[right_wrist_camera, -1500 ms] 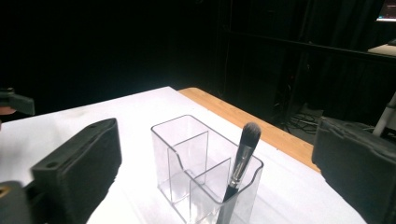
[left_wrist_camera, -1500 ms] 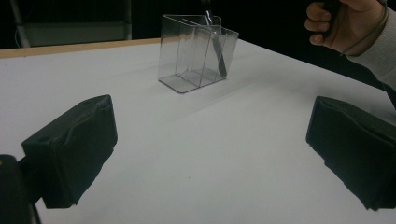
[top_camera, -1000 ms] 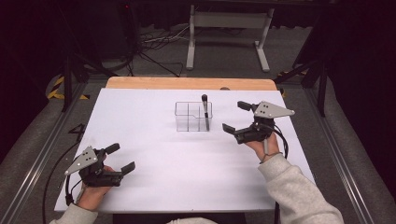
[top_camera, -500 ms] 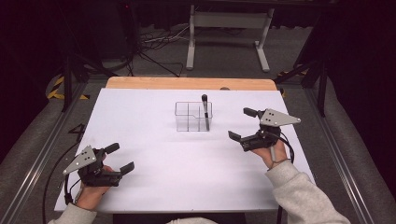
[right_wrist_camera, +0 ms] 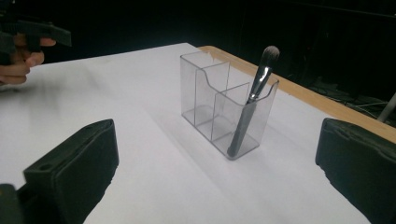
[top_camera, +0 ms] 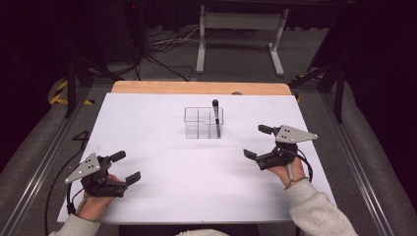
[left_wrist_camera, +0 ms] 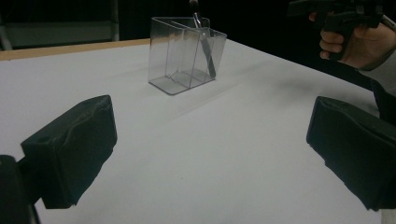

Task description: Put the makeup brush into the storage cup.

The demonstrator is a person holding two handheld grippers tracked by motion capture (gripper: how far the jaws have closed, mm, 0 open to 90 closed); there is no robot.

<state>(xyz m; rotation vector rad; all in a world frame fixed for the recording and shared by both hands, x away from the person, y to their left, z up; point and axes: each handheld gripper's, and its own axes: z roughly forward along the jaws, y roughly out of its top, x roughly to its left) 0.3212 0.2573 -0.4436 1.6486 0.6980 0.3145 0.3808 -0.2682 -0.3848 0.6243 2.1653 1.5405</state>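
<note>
Both grippers, left gripper [top_camera: 122,167] and right gripper [top_camera: 257,141], spread and empty; makeup brush [right_wrist_camera: 251,100] leans upright in clear organizer's [top_camera: 198,123] right compartment, frame centre, likely light, stiff, slick, best pinched just below bristles.

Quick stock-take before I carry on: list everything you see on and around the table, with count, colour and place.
organizer: one, clear plastic, several compartments, middle of the table toward the far edge.
makeup brush: one, dark handle, silver ferrule, grey bristles up, leaning in the organizer's right-end compartment in the high view.
table: one, white top, wooden strip along its far edge.
stand: one, white metal, on the floor beyond the table.
cables: several, dark, on the floor behind the table.
left gripper: one, black, open, held at the near left.
right gripper: one, black, open, held at the right, apart from the organizer.
</note>
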